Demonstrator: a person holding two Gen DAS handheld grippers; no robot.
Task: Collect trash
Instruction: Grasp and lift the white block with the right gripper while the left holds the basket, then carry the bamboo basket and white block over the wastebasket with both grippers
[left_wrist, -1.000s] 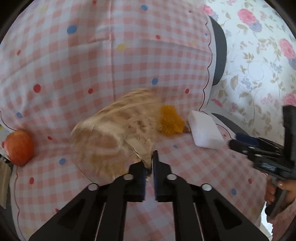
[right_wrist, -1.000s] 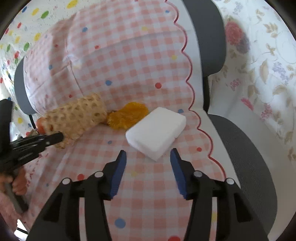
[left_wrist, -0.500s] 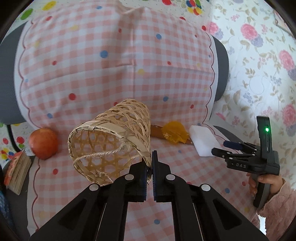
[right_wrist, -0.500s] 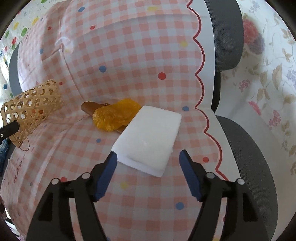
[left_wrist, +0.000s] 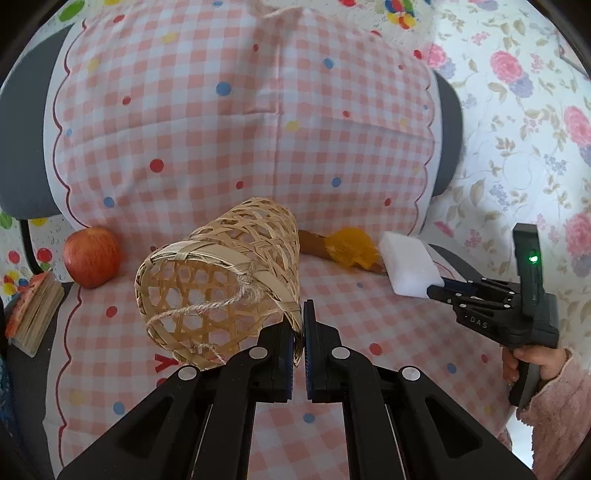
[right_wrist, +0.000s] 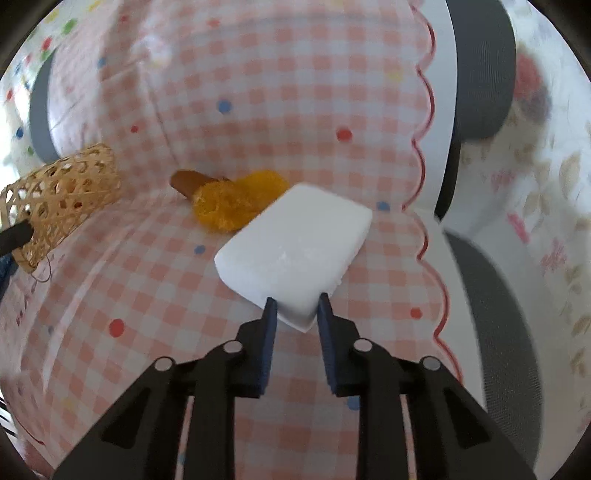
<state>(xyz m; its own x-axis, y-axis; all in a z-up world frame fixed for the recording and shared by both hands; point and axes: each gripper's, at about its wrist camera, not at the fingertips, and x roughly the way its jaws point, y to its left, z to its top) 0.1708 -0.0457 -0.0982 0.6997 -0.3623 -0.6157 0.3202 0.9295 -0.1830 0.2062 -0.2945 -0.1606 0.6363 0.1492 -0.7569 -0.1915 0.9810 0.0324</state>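
I see the chair seat (left_wrist: 406, 332) under its pink check cover carrying everything; the woven basket (left_wrist: 221, 273) hangs tipped over the seat's middle, mouth toward my left camera, rim pinched in my left gripper (left_wrist: 298, 332), which is clamped tight on that rim; the white foam block (right_wrist: 295, 251) lies toward the seat's right scalloped edge, long axis running from my right gripper (right_wrist: 293, 314) up and right toward the backrest; its near corner sits between the right pads, jaws closing, and I judge they already touch it; the orange tuft on its brown stick (right_wrist: 236, 203) lies just behind the block, touching its far left corner; the apple (left_wrist: 91, 256) sits at the seat's left edge, well apart. The right hand is plainly the nearer to the block; the basket is left of it, so I judge the carry goes leftward. Against the earlier frames: right jaws stood wide with the block clear ahead, now narrowed onto the corner; the basket has risen and steadied.
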